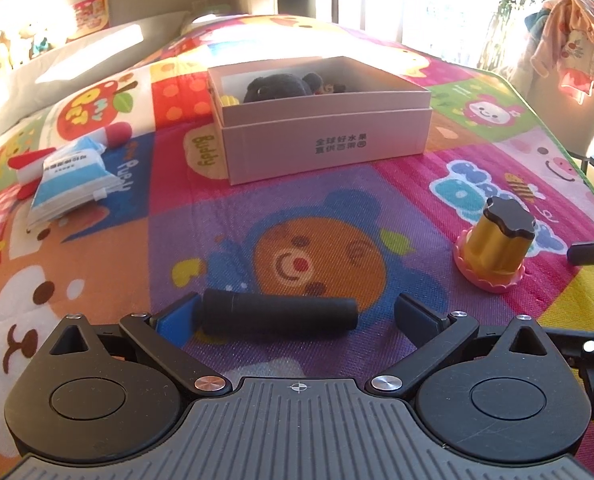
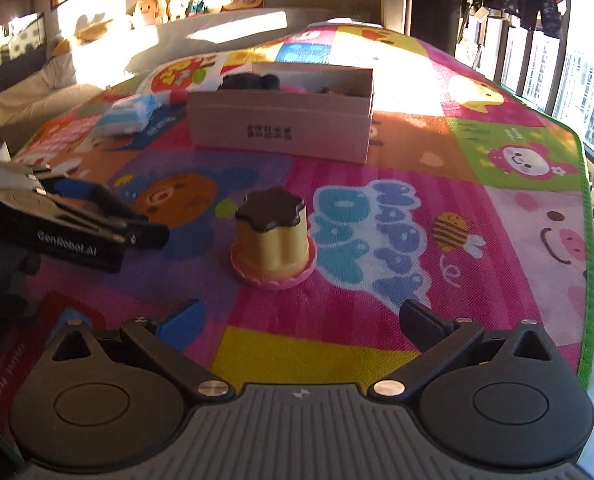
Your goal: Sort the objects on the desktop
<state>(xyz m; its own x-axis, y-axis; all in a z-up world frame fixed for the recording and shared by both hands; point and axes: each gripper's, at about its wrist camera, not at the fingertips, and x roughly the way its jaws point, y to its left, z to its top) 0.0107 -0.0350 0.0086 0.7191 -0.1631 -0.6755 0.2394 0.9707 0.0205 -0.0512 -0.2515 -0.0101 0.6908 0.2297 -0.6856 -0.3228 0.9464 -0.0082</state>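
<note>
Nearest the left wrist camera, a black foam cylinder (image 1: 279, 314) lies on its side on the colourful play mat (image 1: 177, 240), its long axis running straight across the view from left to right. It sits between the fingers of the left tool (image 1: 297, 314), whose jaws stand wide; one end is at or against the blue left pad (image 1: 177, 320), while the right finger (image 1: 417, 318) stands clear of the other end, so nothing is gripped.

Further along the mat, a toy pudding (image 2: 273, 236) stands upright on its pink frilled base, dark scalloped top facing up. In the right wrist view it is ahead of the right tool (image 2: 301, 320), which is spread wide and empty, both fingers well apart from the toy.

Beyond these, a pink open box (image 1: 325, 140) rests on the mat with its long side facing the cameras; a dark plush toy (image 1: 281, 86) lies inside it. Left of the box, a blue and white packet (image 1: 69, 180) lies flat, leaning over a red and white toy (image 1: 113, 134).
</note>
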